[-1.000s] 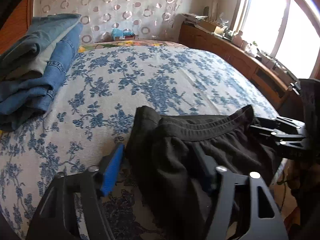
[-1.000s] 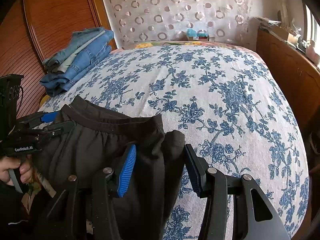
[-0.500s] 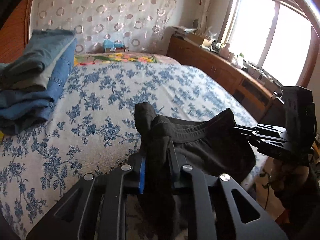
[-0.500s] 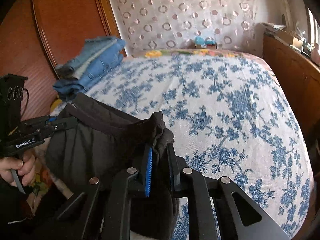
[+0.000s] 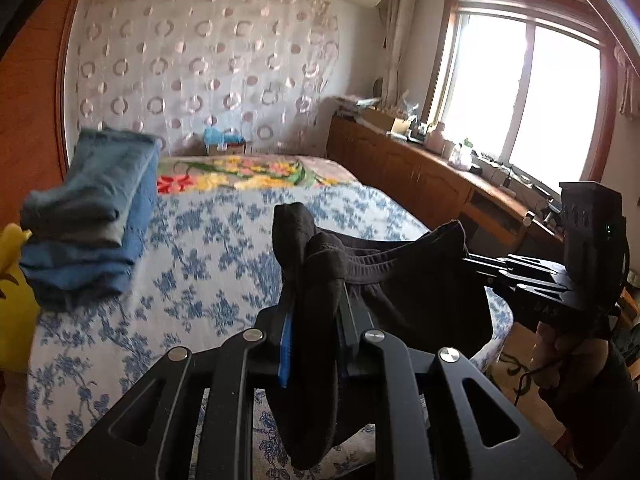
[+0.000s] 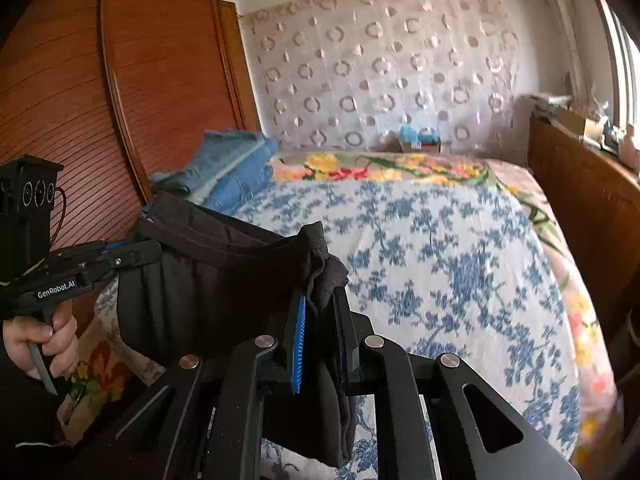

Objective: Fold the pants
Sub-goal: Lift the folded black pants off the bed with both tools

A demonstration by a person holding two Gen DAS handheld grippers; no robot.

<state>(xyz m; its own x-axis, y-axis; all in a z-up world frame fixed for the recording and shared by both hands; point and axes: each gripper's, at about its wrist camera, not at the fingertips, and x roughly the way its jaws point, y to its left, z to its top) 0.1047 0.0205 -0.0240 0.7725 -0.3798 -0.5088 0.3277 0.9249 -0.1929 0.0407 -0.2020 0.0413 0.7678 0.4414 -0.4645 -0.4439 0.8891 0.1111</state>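
While both grippers clench the waistband of black pants [image 5: 400, 280] at six o'clock above a floral bedspread [image 5: 208, 256], left gripper [image 5: 316, 320] and right gripper [image 6: 320, 328] risk losing the bunched fabric if either pinch slips during the lift.

"GenRobot.AI" — white lettering on left tongs [image 6: 134, 254].

pants [image 5: 404, 292]: matt black cloth | wardrobe [image 6: 160, 80]: glossy ribbed wood
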